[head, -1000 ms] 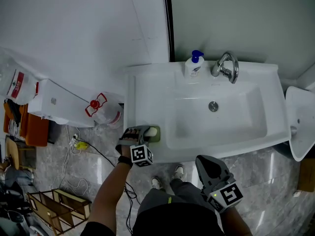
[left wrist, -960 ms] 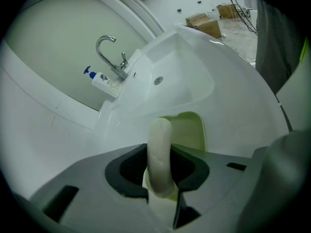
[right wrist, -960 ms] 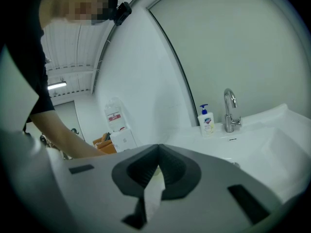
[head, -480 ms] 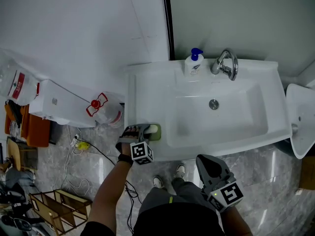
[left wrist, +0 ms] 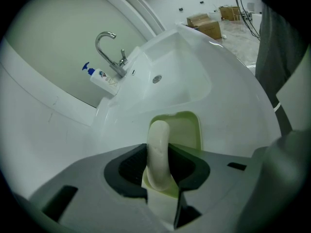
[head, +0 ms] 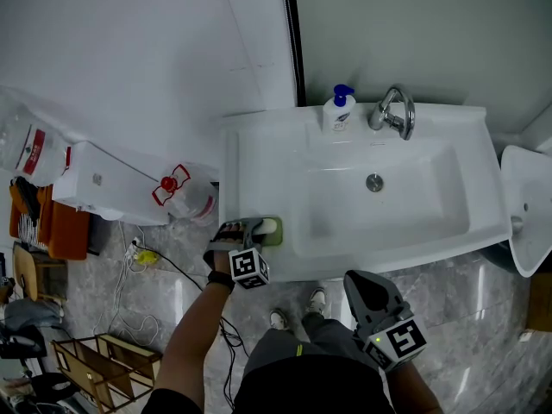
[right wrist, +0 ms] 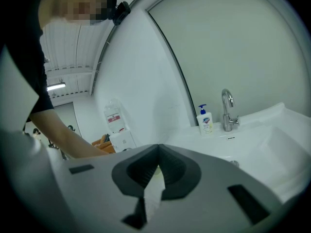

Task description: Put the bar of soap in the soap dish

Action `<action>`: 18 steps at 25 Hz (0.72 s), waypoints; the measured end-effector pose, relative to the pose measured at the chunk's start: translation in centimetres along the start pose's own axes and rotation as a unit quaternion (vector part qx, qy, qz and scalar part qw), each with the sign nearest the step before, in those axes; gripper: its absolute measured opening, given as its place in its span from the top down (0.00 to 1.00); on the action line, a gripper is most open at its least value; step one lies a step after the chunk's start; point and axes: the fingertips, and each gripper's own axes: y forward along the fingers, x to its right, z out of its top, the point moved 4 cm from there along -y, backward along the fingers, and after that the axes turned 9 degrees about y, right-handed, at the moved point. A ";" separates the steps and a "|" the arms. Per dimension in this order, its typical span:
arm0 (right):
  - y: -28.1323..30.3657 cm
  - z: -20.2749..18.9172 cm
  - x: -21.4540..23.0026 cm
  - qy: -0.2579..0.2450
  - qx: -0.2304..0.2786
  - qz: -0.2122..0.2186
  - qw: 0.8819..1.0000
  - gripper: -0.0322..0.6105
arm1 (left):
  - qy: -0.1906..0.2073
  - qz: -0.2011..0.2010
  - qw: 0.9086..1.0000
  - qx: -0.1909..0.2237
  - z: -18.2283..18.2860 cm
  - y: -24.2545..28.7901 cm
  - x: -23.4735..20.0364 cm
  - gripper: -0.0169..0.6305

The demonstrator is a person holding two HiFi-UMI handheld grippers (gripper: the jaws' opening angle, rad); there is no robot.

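Left gripper (left wrist: 158, 168) is pinching the bar of soap (left wrist: 158, 147) on edge, low centre of its view, inside the green soap dish (left wrist: 188, 130) at the sink (head: 259, 149) rim's lower left. Placement is nearly finishing; the release is pending. Right gripper (right wrist: 156, 173) is hanging empty, jaws pressed together.

Your left gripper (left wrist: 163, 173) reads plain grey with black ribbed pads, and the bar of soap (left wrist: 158, 142) is a creamy off-white against the pale green soap dish (left wrist: 188, 127). The sink (head: 259, 158) is glossy white all over, and the tap (head: 395, 112) is bright chrome. The soap dispenser (head: 338, 110) is white with a blue pump and a blue mark on its label. Your right gripper (head: 366, 293) is the same grey and black, and each cube (head: 248, 270) carries black square markers on white. The floor (head: 483, 317) is grey with pale marbled veins, and the clear water jug (head: 185, 198) has a red handle.
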 end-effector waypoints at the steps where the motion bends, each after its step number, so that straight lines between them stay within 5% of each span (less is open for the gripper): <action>1: 0.0 0.0 0.0 0.000 0.001 0.000 1.000 0.93 | -0.001 -0.001 1.000 -0.001 0.0 -0.1 0.0 0.77; 18: 0.0 0.3 -1.1 -0.003 0.009 0.001 1.000 0.93 | 0.003 -0.006 1.000 0.010 0.1 -0.7 0.5 0.79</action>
